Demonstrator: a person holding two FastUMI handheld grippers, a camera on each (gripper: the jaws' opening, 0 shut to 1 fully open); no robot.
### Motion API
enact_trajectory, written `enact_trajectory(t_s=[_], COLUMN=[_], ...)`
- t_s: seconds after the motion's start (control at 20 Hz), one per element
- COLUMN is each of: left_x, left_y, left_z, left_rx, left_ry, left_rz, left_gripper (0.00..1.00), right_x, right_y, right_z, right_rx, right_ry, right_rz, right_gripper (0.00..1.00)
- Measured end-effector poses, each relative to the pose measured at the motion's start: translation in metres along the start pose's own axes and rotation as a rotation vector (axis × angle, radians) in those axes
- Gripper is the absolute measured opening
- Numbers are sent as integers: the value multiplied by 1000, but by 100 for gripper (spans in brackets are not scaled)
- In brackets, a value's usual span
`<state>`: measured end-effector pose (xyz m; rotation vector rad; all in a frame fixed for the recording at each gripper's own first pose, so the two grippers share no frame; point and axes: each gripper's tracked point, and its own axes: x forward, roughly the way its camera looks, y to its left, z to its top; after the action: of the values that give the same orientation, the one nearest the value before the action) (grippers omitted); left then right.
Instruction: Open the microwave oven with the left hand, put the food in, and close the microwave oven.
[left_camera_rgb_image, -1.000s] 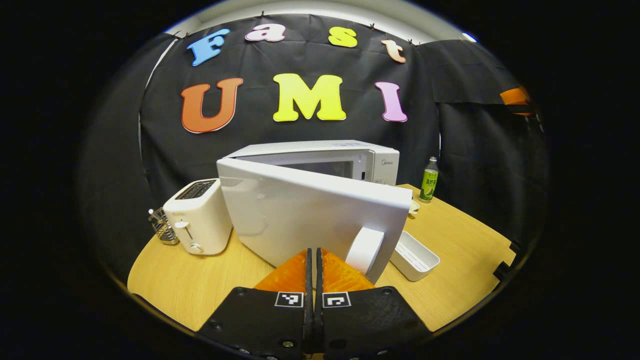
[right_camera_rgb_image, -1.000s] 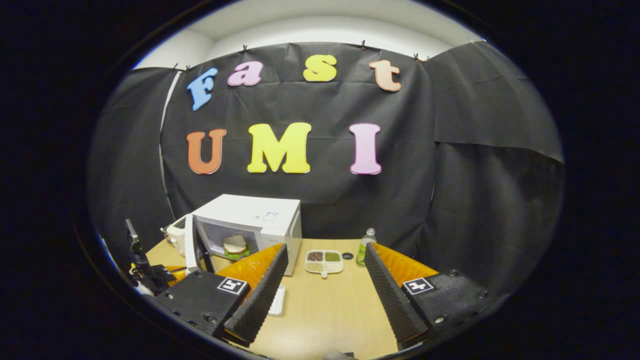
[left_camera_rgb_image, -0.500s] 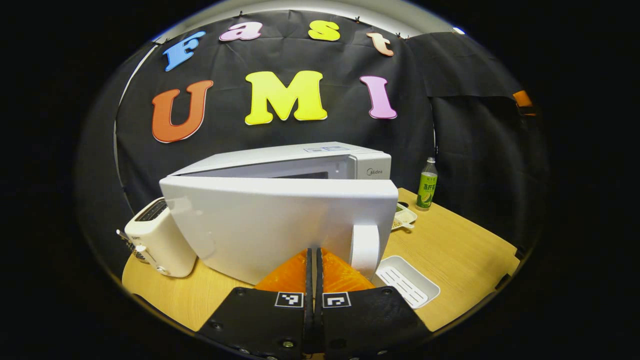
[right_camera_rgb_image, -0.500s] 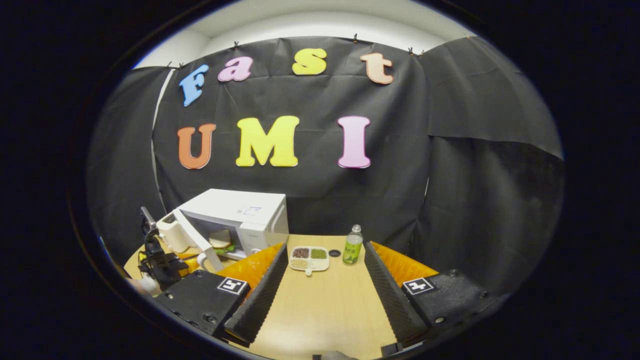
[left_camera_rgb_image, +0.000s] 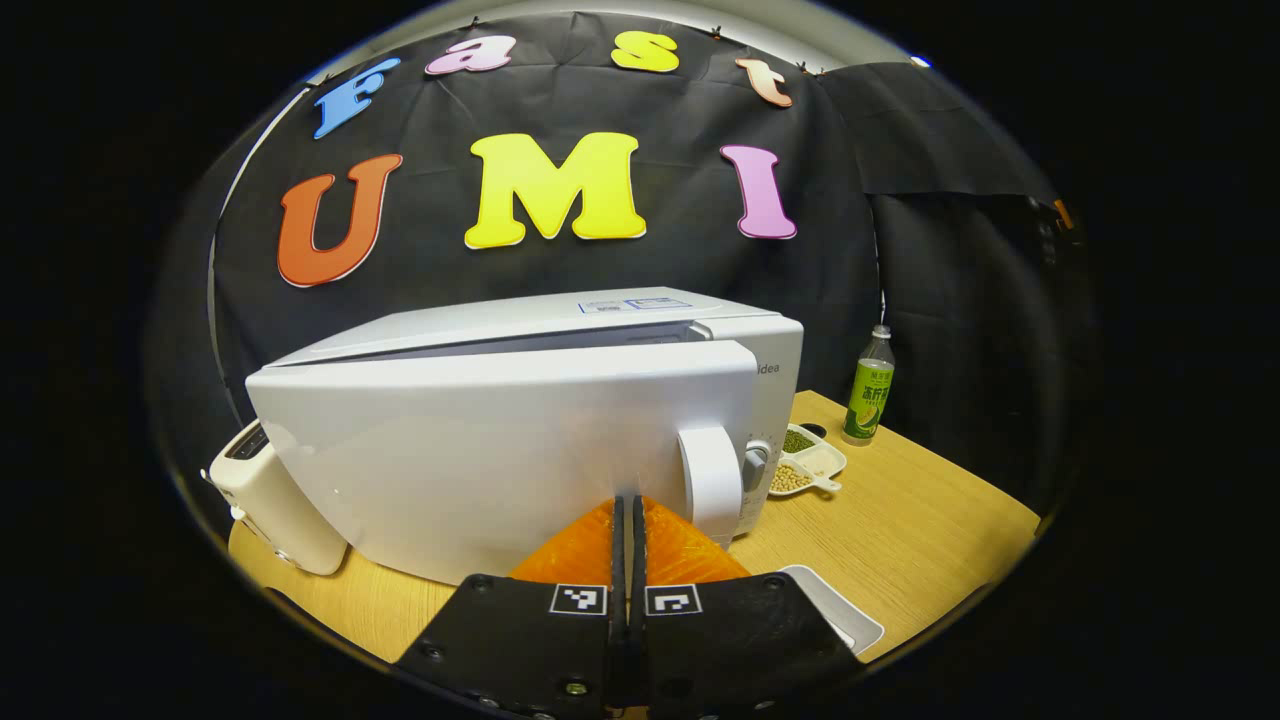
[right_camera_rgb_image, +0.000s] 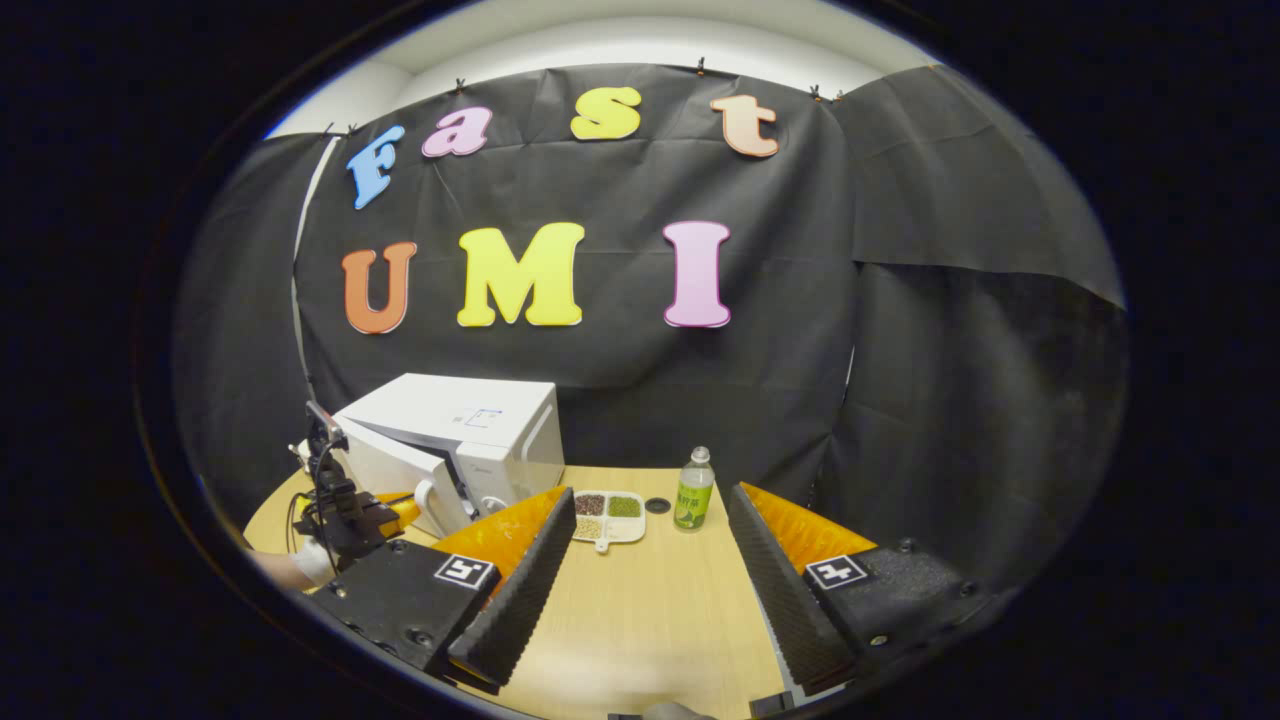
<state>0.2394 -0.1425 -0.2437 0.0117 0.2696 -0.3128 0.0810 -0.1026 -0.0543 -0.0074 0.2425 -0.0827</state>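
The white microwave stands on the wooden table. Its door is nearly closed, leaving a narrow gap along the top. My left gripper is shut with nothing held, and its tips meet the door face just left of the handle. The door hides the food inside. In the right gripper view the microwave sits at the left, with the left gripper and a hand in front of its door. My right gripper hangs open above the table, holding nothing.
A white toaster stands left of the microwave. Right of it are a divided dish of beans, a green-labelled bottle and a white tray near the front edge. A small black disc lies by the bottle.
The microwave door has swung from wide open to nearly closed, with my shut left gripper moving forward against it. The food has gone out of sight. The right gripper stayed open and drifted slightly.
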Motion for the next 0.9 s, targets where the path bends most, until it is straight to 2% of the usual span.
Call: enact_trajectory(t_s=[0.35, 0.4, 0.45, 0.5, 0.9], left_x=[24, 25, 25, 24, 30], left_y=[4, 4, 4, 4, 5], left_z=[8, 10, 8, 9, 10], left_rx=[-32, -41, -42, -39, -31], left_ry=[6, 2, 5, 3, 5], left_rz=[17, 17, 13, 11, 28], left_gripper=[0, 0, 10, 0, 0], right_x=[9, 11, 11, 13, 16], right_y=[-3, -3, -2, -2, 4], right_z=[-2, -3, -2, -2, 0], right_rx=[2, 1, 1, 2, 21], right_ry=[22, 23, 24, 26, 24], right_rz=[7, 6, 7, 8, 15], right_gripper=[99, 92, 92, 92, 92])
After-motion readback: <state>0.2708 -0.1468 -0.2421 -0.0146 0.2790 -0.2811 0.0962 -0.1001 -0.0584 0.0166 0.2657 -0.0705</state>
